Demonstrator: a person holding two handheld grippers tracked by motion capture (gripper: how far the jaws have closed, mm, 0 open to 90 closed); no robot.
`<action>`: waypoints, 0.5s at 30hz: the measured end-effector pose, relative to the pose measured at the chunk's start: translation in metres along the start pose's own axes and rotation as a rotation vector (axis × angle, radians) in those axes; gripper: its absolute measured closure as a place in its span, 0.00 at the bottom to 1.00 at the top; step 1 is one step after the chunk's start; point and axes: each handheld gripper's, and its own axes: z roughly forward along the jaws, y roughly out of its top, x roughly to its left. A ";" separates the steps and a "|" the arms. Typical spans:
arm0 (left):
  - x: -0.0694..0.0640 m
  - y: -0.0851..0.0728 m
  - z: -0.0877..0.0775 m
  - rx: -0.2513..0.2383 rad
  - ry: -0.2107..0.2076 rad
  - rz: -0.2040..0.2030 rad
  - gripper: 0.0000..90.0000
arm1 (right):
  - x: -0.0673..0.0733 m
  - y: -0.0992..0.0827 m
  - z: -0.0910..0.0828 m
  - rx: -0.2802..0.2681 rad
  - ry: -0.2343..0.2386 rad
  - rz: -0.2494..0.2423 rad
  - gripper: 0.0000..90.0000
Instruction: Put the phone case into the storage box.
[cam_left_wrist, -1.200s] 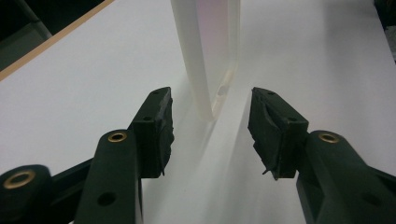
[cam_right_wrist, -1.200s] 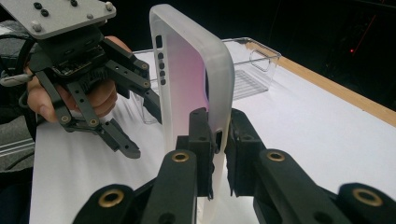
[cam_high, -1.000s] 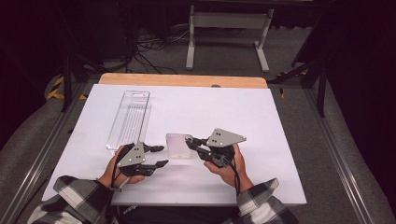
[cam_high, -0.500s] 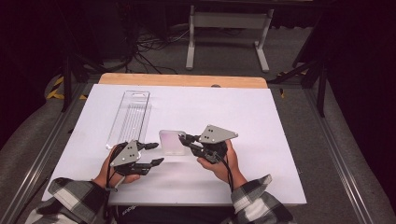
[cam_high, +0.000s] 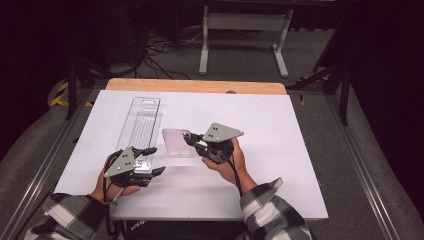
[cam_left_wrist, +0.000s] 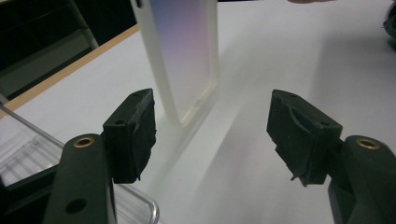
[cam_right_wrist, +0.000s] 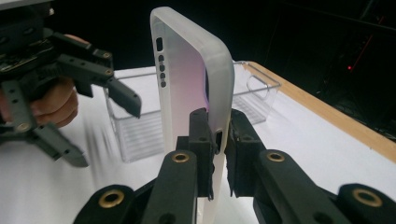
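A translucent frosted phone case (cam_high: 176, 143) stands on edge just above the white table, and my right gripper (cam_high: 189, 139) is shut on its rim. In the right gripper view the case (cam_right_wrist: 187, 79) rises upright from between the two pads (cam_right_wrist: 219, 140). My left gripper (cam_high: 156, 160) is at the near left, over the near end of a clear plastic tray (cam_high: 140, 122). Its jaws have just been opening, and they stand open with nothing between them (cam_left_wrist: 212, 135). The case (cam_left_wrist: 187, 56) is beyond them, apart from the pads.
The white table top (cam_high: 290, 165) has a wooden strip (cam_high: 195, 86) along its far edge. The long clear tray (cam_right_wrist: 254, 91) lies lengthwise at the left of centre. Metal rails run down both sides of the table, with dark floor, cables and a stand behind.
My right gripper has carried the case left and a little farther away. My left gripper has drawn back to the left, and its jaws stand wider apart.
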 end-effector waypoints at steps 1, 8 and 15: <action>0.000 0.000 -0.002 -0.001 0.004 0.001 0.37 | 0.000 0.000 0.000 0.000 0.000 0.000 0.91; 0.004 -0.005 -0.015 -0.006 0.042 -0.017 0.30 | -0.011 0.028 0.021 -0.036 0.001 -0.033 0.91; 0.003 -0.011 -0.025 -0.004 0.058 -0.035 0.24 | -0.026 0.044 0.042 -0.058 0.006 -0.031 0.91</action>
